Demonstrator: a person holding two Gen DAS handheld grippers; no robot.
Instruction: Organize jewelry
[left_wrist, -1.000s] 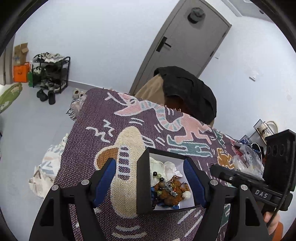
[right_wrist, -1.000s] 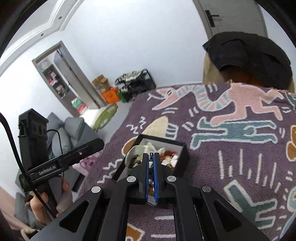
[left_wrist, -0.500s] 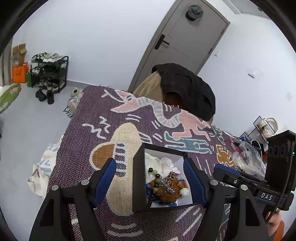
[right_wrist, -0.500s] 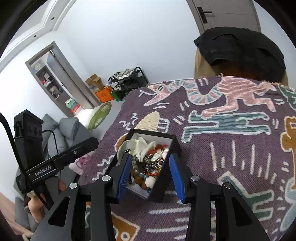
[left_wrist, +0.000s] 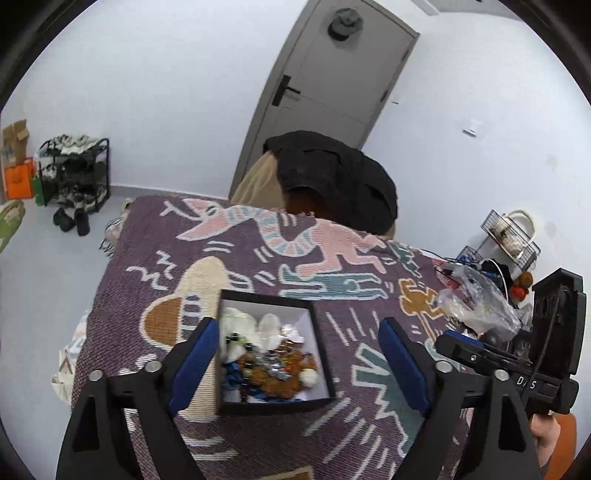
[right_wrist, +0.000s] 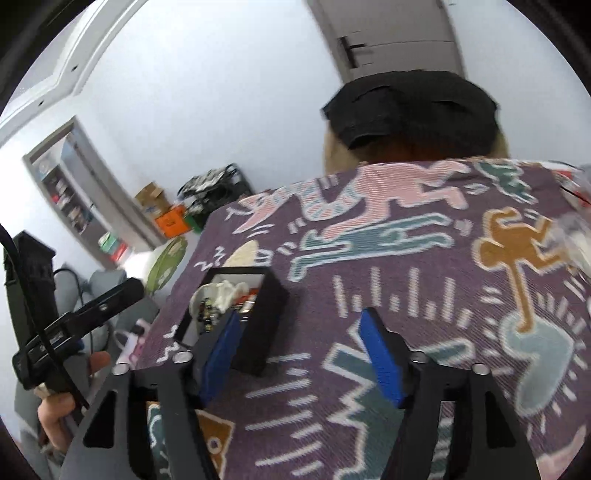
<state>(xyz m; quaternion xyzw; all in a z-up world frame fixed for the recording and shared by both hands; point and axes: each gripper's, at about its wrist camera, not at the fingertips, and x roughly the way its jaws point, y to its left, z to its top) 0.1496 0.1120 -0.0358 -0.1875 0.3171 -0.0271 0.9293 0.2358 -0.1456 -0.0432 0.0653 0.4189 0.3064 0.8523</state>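
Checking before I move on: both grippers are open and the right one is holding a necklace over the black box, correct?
Not quite. The right gripper is open but holds nothing; the right wrist view shows its pads bare. The jewelry lies in the black box, and the left gripper is open too.

The left gripper (left_wrist: 299, 363) and the right gripper (right_wrist: 303, 354) both have their blue fingers wide apart, holding nothing.

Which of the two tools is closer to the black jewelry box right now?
The left tool: its open fingers straddle the black jewelry box, one pad beside the box's left wall. The right tool, also open, sits off to the box's right side, over the patterned cloth.
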